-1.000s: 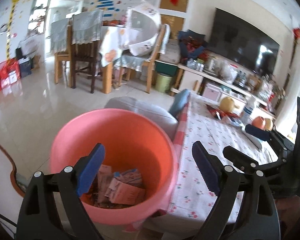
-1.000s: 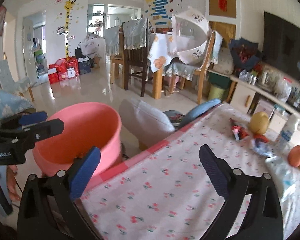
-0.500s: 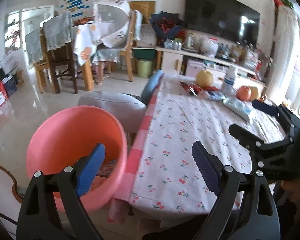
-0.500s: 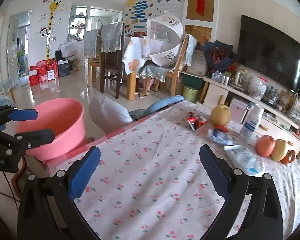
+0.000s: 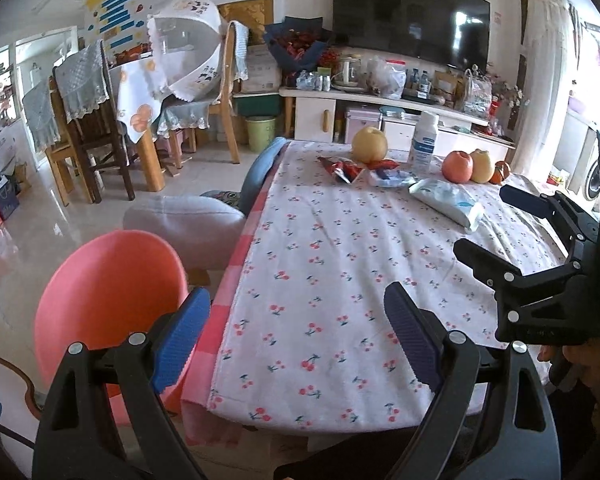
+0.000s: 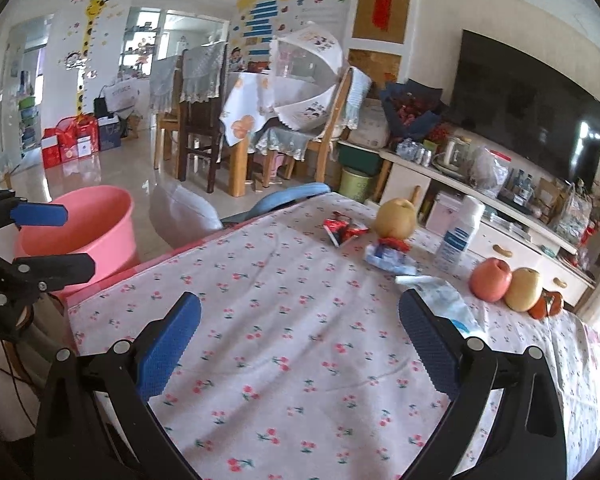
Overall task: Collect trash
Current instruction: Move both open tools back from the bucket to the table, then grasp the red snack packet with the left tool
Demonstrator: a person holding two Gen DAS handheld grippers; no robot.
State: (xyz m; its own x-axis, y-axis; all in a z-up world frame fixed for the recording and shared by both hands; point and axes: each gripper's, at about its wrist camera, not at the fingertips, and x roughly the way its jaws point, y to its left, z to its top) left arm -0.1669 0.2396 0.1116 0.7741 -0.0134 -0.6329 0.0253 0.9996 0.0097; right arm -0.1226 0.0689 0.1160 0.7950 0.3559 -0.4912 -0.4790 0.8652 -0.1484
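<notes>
A pink bucket [image 5: 108,300] stands on the floor at the table's left end; it also shows in the right wrist view [image 6: 80,232]. Trash lies at the far end of the cherry-print tablecloth [image 5: 340,260]: a red snack wrapper [image 5: 340,168], a blue-white crumpled wrapper [image 5: 392,178] and a pale tissue pack [image 5: 448,200]. The same red wrapper [image 6: 344,230], blue-white wrapper [image 6: 388,258] and tissue pack [image 6: 440,292] show in the right wrist view. My left gripper [image 5: 296,340] is open and empty over the table's near edge. My right gripper [image 6: 300,340] is open and empty above the cloth.
Fruit stands near the trash: a yellow pear [image 5: 369,145], a red apple [image 5: 457,166], another pear [image 5: 482,166]. A white bottle [image 5: 424,140] stands by them. A grey cushion [image 5: 184,220] and blue chair [image 5: 260,176] sit left of the table.
Both grippers have swung right, away from the pink bucket and toward the table. The bucket has slid to the left edge of both views, and the trash and fruit have come nearer.
</notes>
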